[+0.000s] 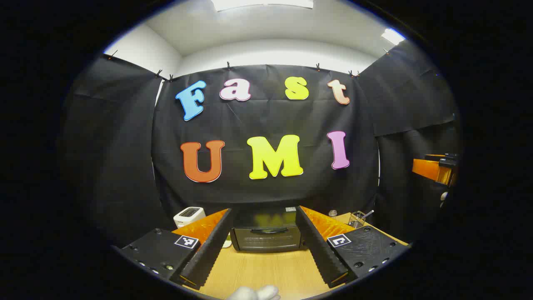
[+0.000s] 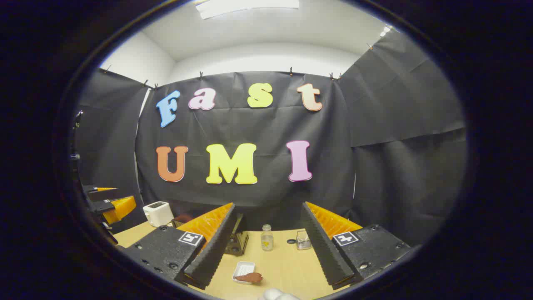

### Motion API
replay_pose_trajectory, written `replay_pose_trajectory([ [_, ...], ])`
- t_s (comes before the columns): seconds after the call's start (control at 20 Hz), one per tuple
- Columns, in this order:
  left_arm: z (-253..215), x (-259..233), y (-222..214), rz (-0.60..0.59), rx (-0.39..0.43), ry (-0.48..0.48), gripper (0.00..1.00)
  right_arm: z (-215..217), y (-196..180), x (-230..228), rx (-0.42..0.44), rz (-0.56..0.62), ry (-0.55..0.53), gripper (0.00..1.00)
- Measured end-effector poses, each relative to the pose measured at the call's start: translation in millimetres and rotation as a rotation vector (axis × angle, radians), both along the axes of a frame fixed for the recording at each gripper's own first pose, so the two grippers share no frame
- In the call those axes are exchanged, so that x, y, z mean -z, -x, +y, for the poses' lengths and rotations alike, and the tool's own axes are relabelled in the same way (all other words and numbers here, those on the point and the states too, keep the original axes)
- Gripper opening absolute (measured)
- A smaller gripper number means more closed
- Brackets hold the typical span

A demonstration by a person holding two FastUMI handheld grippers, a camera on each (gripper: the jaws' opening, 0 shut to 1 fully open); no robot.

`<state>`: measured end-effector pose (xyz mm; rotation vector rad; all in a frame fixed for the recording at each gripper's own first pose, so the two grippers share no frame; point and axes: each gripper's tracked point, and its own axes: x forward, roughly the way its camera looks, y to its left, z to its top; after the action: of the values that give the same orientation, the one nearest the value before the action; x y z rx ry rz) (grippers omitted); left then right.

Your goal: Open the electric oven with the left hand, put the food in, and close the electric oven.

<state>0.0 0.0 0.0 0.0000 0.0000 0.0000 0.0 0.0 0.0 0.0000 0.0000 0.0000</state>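
Black cloth walls close in a booth around a wooden table (image 1: 266, 271). Held level above the table's near edge, the left gripper (image 1: 263, 239) has its fingers spread wide with nothing between them, framing the electric oven (image 1: 266, 236), which sits straight ahead with its door closed. The right gripper (image 2: 266, 246) is likewise wide open and empty, aimed at a small glass bottle (image 2: 267, 237). Below it lies a white tray (image 2: 243, 271) holding a brown piece of food (image 2: 250, 277), perhaps meat. A white toaster (image 2: 158, 213) stands far left.
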Motion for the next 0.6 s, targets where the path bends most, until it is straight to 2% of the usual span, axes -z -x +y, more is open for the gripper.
replay_pose_trajectory([
  [0.3,6.2,0.5,0.1,0.001,0.009,0.039,0.96,13.4,-5.8,21.0,-0.016,0.055,0.011,0.99],
  [0.6,7.1,0.4,-8.1,-0.012,0.016,0.050,0.96,7.7,-10.5,25.7,-0.003,0.073,0.018,0.99],
])
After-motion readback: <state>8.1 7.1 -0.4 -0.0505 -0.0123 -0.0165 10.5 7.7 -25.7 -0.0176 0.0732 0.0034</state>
